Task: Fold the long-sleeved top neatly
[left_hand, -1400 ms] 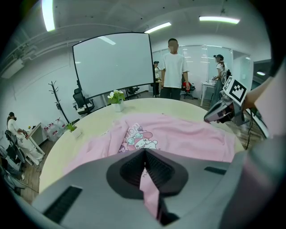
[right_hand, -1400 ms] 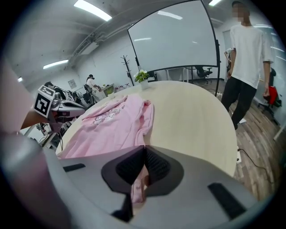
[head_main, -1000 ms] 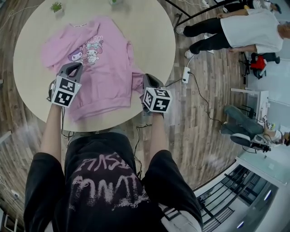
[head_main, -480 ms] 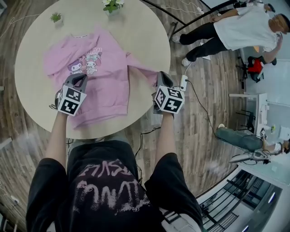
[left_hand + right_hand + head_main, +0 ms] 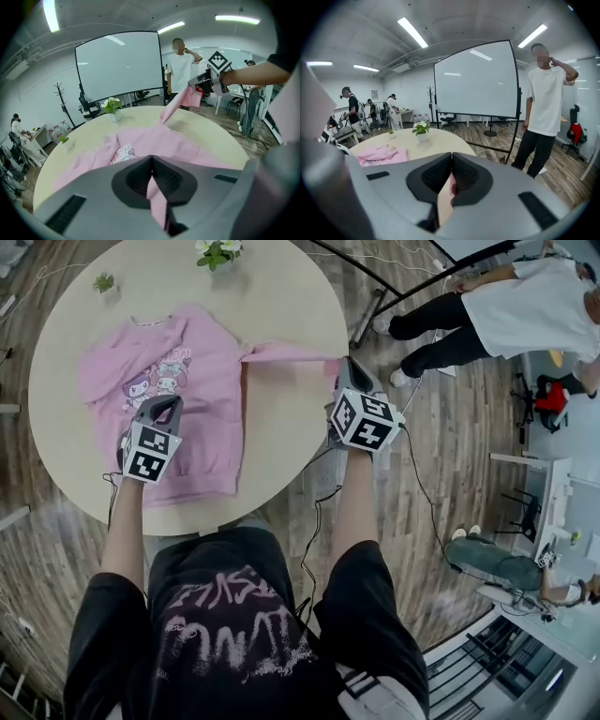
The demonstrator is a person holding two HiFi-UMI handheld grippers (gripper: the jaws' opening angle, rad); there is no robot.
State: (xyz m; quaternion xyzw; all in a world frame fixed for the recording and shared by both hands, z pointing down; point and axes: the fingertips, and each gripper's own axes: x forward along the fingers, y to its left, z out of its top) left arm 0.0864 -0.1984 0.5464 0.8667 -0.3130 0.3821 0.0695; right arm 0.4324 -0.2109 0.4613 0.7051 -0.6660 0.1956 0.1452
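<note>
The long-sleeved top is a soft, light pink knit lying face-up on the round table, collar away from us and hem towards us. It has no stiffness, so it will sag, stretch and wrinkle wherever it is unsupported. We judge it is best gripped at edges and ends, such as a cuff, the hem or a shoulder seam, with a second hold pinning the body so the whole garment does not slide across the smooth tabletop.

That is how we hold it now. The left gripper is clamped fully closed on a pinch of fabric low on the body, left of the print; its own view shows pink cloth squeezed between the jaws. The right gripper is likewise closed tight on the end of the sleeve, which runs taut from the body out past the table's right edge.

1 second ago that sleeve lay bunched against the body's right side, and the right gripper sat low beside the hem corner. Since then it has swung out to the right and upward, drawing the sleeve straight, while the left gripper has kept its grip on the body.

Beyond the top, 1 potted plant stands at the far rim.
</note>
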